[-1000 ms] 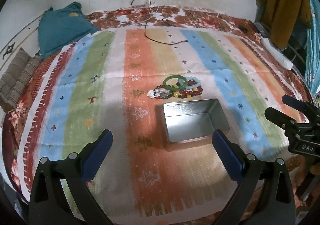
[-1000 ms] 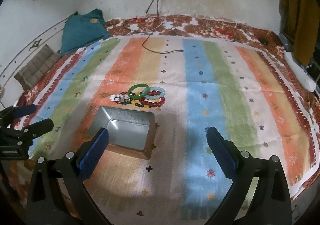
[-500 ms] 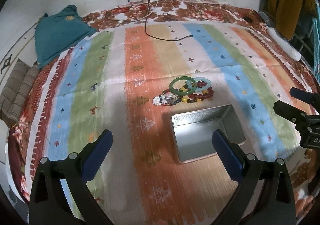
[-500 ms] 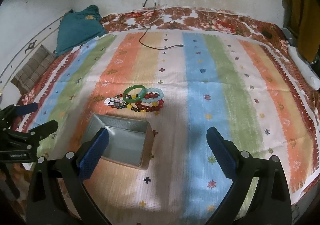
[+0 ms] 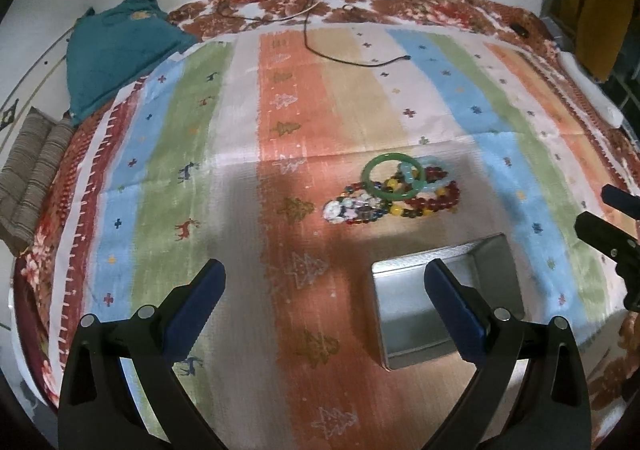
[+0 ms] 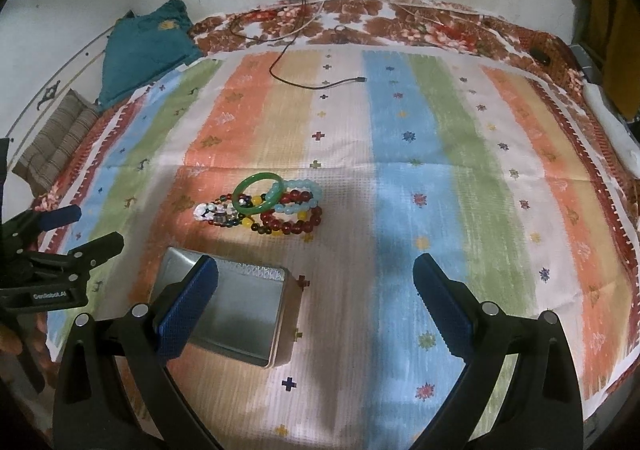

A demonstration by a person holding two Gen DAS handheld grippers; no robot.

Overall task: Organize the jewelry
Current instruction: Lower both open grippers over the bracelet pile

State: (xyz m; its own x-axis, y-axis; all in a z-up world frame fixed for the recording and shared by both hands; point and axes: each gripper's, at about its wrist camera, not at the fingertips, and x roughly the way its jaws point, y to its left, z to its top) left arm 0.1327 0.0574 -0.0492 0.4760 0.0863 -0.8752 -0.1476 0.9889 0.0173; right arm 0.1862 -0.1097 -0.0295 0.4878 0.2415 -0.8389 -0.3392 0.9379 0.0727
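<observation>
Nothing is sorted yet — both the left gripper (image 5: 324, 290) and right gripper (image 6: 316, 290) hover spread apart and empty, the bracelets (image 6: 268, 208) piled just beyond the empty tin (image 6: 236, 314).

left gripper (image 5: 325, 290) | black frame, blue pads, silver screws, white lettering

Striped cloth (image 6: 400, 178) on bed: bracelets (image 6: 264, 210), tin (image 6: 240, 310)

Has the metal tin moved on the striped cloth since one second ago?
No. The metal tin keeps its place just in front of the bracelets on the striped cloth; only the cameras moved.
</observation>
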